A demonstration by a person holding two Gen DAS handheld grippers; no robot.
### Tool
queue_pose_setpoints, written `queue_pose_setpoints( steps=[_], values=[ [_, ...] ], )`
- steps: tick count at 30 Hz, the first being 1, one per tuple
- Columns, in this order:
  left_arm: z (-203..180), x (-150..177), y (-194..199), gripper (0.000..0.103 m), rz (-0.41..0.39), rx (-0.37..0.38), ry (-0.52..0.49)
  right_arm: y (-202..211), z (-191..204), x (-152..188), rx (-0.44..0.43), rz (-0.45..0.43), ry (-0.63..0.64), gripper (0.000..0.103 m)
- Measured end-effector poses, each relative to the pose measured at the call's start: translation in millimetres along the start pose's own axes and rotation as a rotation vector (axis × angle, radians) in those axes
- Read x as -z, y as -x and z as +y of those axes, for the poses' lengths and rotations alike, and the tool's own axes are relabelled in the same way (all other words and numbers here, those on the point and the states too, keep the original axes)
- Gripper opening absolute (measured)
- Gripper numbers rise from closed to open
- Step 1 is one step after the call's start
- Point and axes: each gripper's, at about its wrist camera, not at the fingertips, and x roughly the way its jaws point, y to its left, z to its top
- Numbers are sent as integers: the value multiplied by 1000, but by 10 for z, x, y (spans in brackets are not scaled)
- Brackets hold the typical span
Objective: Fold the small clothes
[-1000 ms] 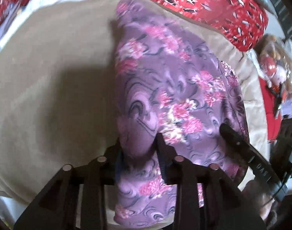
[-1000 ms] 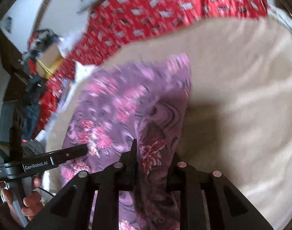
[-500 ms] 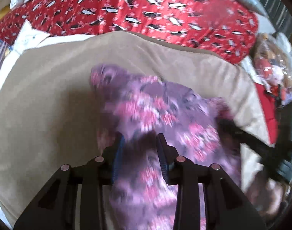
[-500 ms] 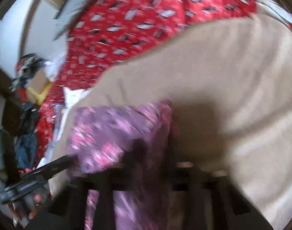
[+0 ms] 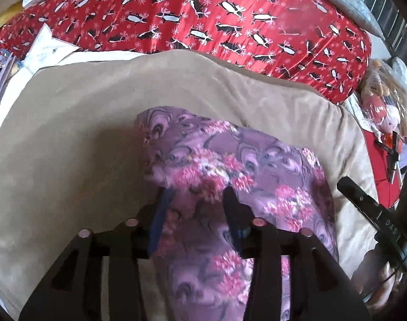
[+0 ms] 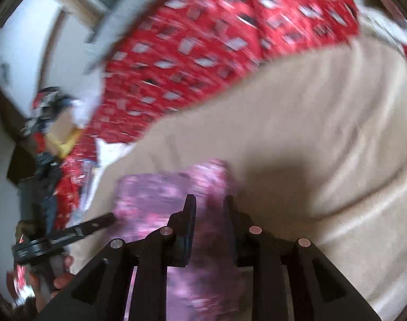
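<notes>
Purple floral cloth (image 5: 257,165) lies on a tan blanket (image 5: 83,133), which covers a bed with a red penguin-print quilt (image 5: 203,18) behind it. The cloth sits folded over on itself, its far edge doubled back toward me, and it runs from mid-blanket down under both of my tools.

My left fingers (image 5: 195,200) point steeply down at the near part of the cloth. They have just been opening: the pads stand partly apart, with the fabric bunched between them but no longer pinched. I judge that I have let go of this fold.

My right fingers (image 6: 208,208) show in a blurred view, so detail is poor. They have also just been opening, to a narrow gap. Purple fabric lies between and below them, though I cannot tell whether the pads press on it.

From the left view, the right tool's black finger (image 5: 364,203) reaches in at the cloth's right edge, with a hand (image 5: 374,267) behind it.

The step in hand looks like the release after folding one half over the other. Next, I would probably lift both tools clear without dragging the top layer, then take a side edge for the second fold. Soft fabric could cling to the pads and undo the crease.
</notes>
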Motion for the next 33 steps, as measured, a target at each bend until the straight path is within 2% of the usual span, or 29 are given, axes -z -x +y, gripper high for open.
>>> queue_pose_setpoints(
  steps=[2,3,4,5,6,7,10,11,13,14,15,17,18,20,22,23,24,25,26,27,28,30,32,33],
  values=[
    [-29,56,-113,55,28,-39,1,-99,126,47,-9,41,66,23],
    [-56,104,-174,56,43,-79,-27,-216,137,102,9,97,88,22],
    [-71,129,-177,56,52,-98,-50,-393,120,193,66,196,111,18],
    [-73,162,-83,55,52,-98,-67,-465,107,262,100,240,129,18],
    [-63,196,27,55,44,-80,-70,-345,144,279,103,195,148,18],
    [-52,250,156,55,26,-63,-75,-258,182,278,114,182,159,25],
    [-51,528,407,57,-2,-43,-91,116,311,364,77,134,226,25],
    [-55,597,410,60,1,-43,-90,221,332,443,64,127,250,25],
    [-108,826,195,61,76,-82,-115,215,326,597,94,163,279,24],
    [-127,867,115,63,99,-93,-125,75,287,721,143,238,285,24],
    [-118,930,98,62,97,-103,-113,-18,258,805,172,263,284,22],
    [-98,936,242,61,94,-83,-85,75,291,737,179,236,253,23],
    [-86,946,352,61,95,-56,-78,156,302,712,189,233,230,27],
    [-76,1006,525,61,70,-36,-72,331,292,720,173,210,205,29],
    [-96,1114,585,61,58,-48,-88,469,224,794,185,199,175,46],
    [-102,1171,549,61,72,-53,-89,479,185,808,194,204,162,51],
    [-113,1240,481,61,98,-52,-89,467,118,905,200,225,130,50],
    [-114,1286,404,61,127,-55,-85,436,80,961,185,253,109,43],
    [-121,1362,339,62,154,-58,-73,425,47,1040,157,287,83,30],
    [-105,1414,308,62,163,-56,-59,452,57,1102,118,291,78,9],
    [-90,1457,299,62,165,-55,-48,544,121,1144,95,245,110,8],
    [-65,1503,292,70,161,-57,-37,721,205,1160,81,144,159,8],
    [-52,1503,283,73,160,-67,-40,680,127,1158,115,162,143,8],
    [-47,1499,289,73,165,-65,-37,552,21,1185,145,220,118,9]
  ],
)
